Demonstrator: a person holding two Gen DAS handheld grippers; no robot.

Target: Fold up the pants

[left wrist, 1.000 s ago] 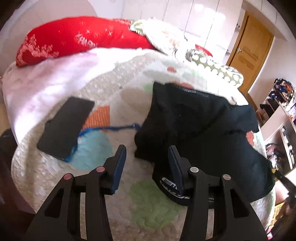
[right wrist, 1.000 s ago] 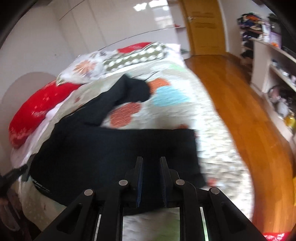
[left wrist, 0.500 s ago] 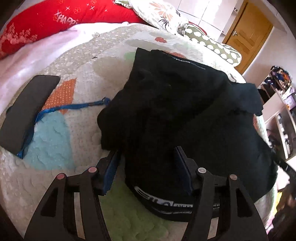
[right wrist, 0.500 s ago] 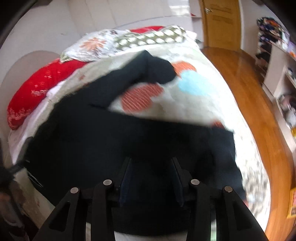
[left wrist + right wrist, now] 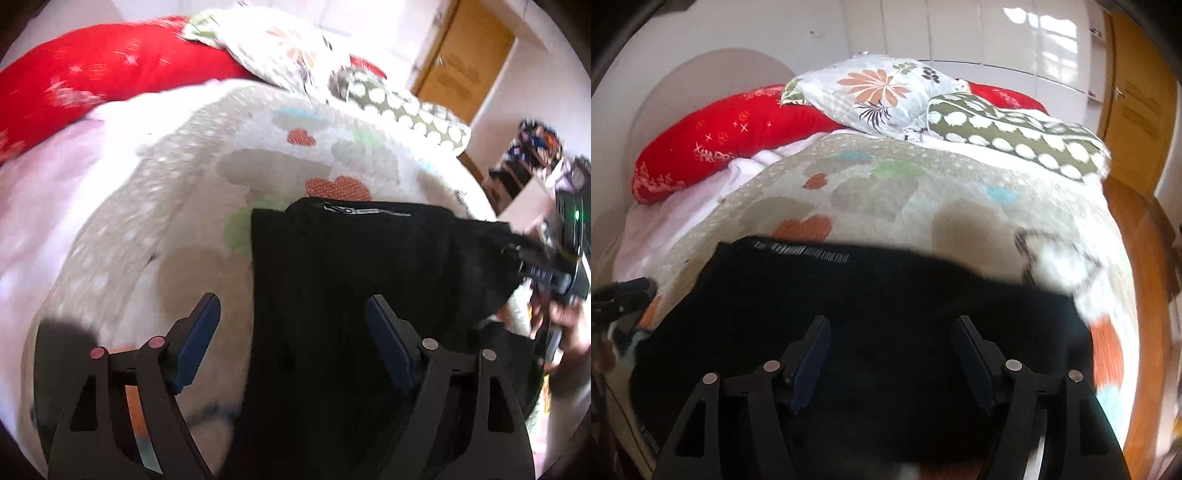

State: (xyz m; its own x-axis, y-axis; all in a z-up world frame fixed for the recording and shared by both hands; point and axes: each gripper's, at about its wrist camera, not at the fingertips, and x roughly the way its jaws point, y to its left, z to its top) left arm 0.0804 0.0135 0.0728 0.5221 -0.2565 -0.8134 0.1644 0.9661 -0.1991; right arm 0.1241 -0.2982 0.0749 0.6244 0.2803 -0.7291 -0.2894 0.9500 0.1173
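The left hand-held gripper (image 5: 291,321) hangs over the near part of the bed (image 5: 192,177) with its jaws spread wide; they have just been opening, and nothing is pinched between them. The black pants (image 5: 351,280) lie flat on the patterned quilt (image 5: 258,162) just ahead of and under this hand-held gripper: the left fingertip stands over bare quilt, the right one over the dark cloth, and the straight left edge of the pants runs between the two. To its far right the other hand-held gripper shows, blurred, in a person's hand (image 5: 569,325) at the pants' right edge. The right hand-held gripper (image 5: 892,350) also has its jaws spread, having just been opening, and both blue pads (image 5: 812,358) hover over the pants (image 5: 868,295) without pressing on them. Beyond the pants from it the quilt (image 5: 923,188) stretches to a red pillow (image 5: 731,133), a flowered pillow (image 5: 875,92) and a green dotted pillow (image 5: 1015,133) at the head of the bed. A wooden door (image 5: 1137,107) stands to the far right.
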